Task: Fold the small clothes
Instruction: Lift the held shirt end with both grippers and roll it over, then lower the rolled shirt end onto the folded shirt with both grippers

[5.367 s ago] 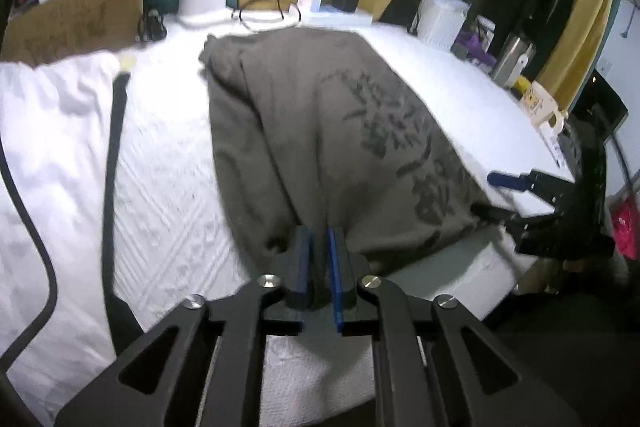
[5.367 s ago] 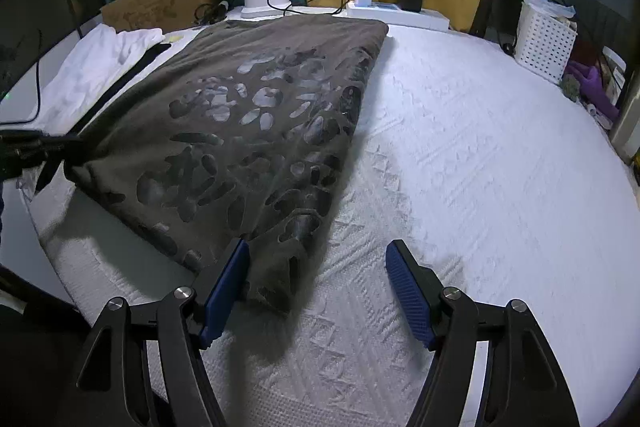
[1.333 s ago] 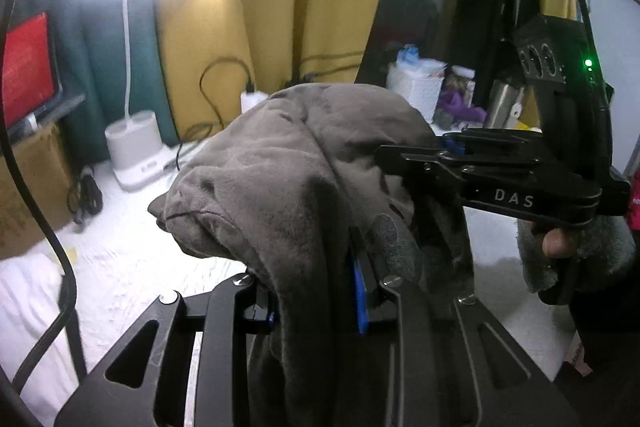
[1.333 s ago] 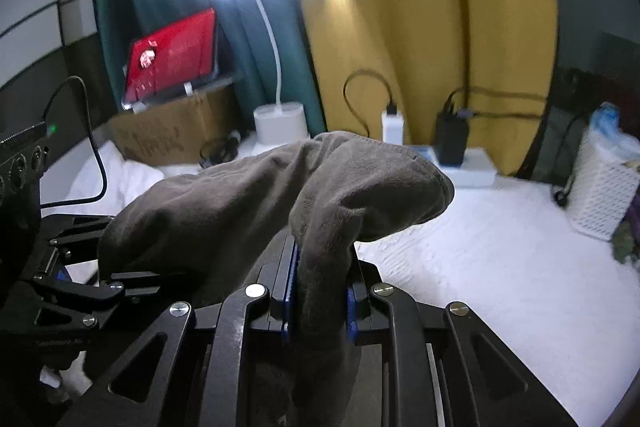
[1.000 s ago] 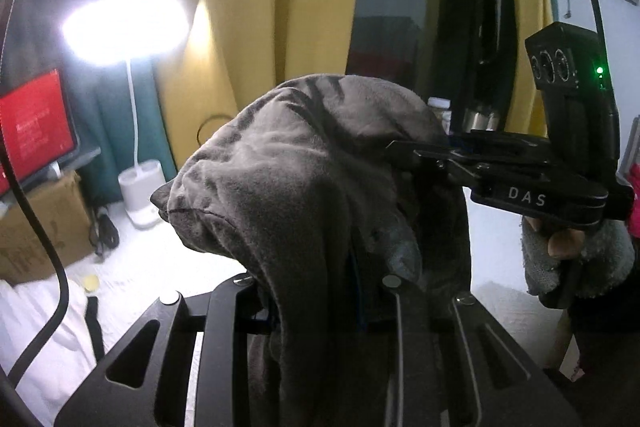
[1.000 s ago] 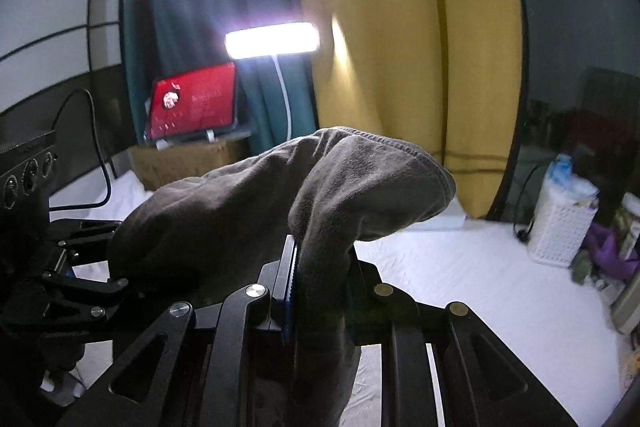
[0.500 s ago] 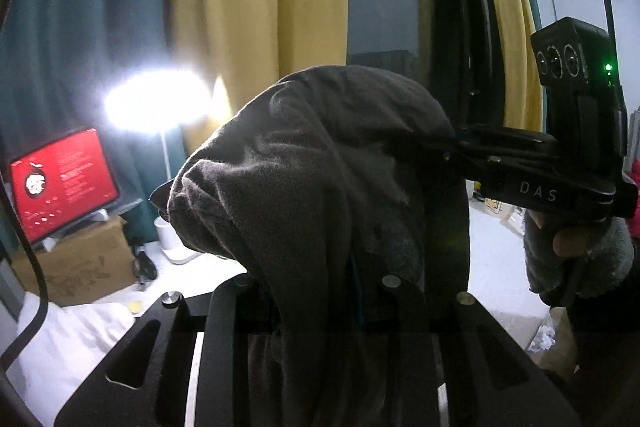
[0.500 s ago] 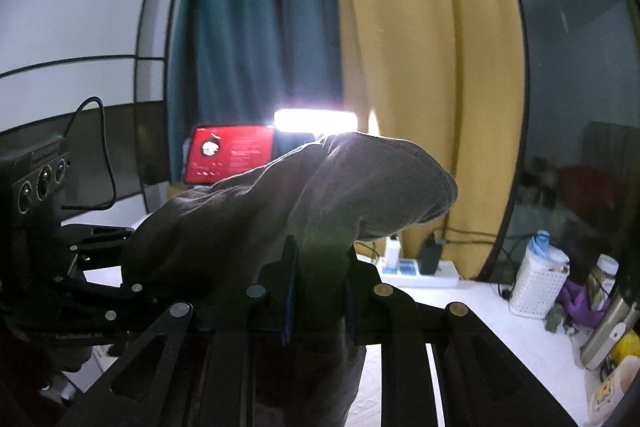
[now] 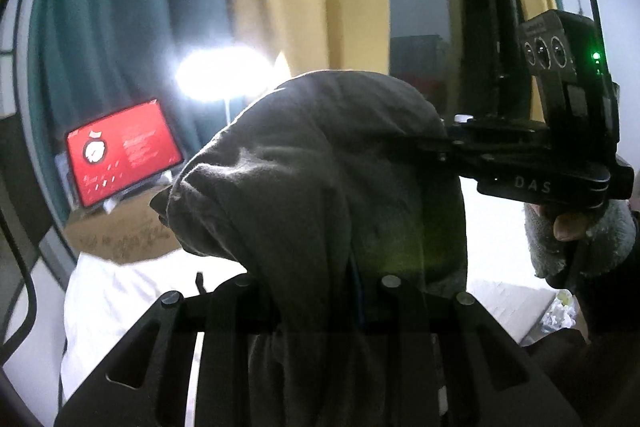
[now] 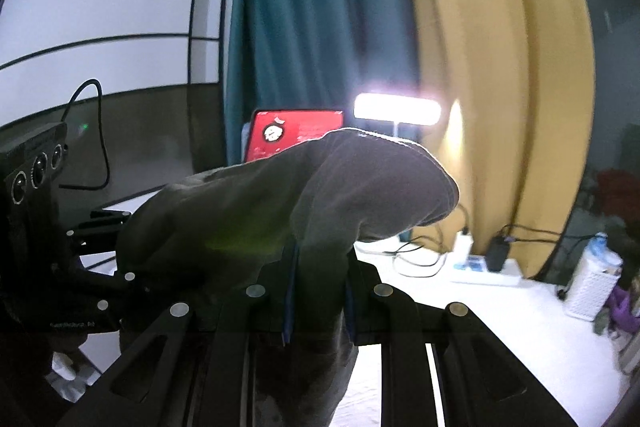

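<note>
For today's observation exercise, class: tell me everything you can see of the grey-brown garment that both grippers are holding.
The garment is dull grey-brown, soft and matte like jersey knit. It is lifted off the white bed, bunched and draped over the jaws. The left gripper and the right gripper are each shut on a fold, so cloth humps between them and hangs down past the fingers. A stitched hem shows along one edge. No print is visible from here.

Soft, matt grey-brown cloth is being shown by the garment [image 9: 320,163]. Matt black plastic with bright metal screws is being shown by the left gripper [image 9: 352,291]. Textured white fabric is being shown by the bed cover [image 10: 480,331].
</note>
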Available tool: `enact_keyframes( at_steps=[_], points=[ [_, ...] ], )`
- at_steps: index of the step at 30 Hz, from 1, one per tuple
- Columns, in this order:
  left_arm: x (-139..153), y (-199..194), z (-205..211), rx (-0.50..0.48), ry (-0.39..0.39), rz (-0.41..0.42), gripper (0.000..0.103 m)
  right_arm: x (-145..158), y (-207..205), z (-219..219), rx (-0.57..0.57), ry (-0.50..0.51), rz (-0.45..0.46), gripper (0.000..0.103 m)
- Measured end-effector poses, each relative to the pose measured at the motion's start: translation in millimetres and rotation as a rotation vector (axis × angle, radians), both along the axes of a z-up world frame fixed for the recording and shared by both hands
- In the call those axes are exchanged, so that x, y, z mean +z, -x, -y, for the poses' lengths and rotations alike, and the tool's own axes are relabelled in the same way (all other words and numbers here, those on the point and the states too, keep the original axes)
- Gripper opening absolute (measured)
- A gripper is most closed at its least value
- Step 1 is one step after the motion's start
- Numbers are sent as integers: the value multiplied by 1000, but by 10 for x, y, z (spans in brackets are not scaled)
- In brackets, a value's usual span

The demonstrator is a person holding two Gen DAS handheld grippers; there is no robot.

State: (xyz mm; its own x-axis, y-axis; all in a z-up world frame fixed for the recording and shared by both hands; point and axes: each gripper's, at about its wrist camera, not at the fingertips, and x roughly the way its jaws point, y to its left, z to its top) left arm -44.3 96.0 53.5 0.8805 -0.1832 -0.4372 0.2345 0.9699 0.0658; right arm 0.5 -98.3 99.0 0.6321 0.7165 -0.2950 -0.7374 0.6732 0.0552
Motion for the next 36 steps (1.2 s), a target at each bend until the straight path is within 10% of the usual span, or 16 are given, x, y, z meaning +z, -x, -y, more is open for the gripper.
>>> enact_keyframes(
  at_steps=[36],
  points=[
    [-1129, -1121, -645, 133, 96, -369, 25, -1353, -1523, -1043, 94, 163, -319, 19]
  ],
)
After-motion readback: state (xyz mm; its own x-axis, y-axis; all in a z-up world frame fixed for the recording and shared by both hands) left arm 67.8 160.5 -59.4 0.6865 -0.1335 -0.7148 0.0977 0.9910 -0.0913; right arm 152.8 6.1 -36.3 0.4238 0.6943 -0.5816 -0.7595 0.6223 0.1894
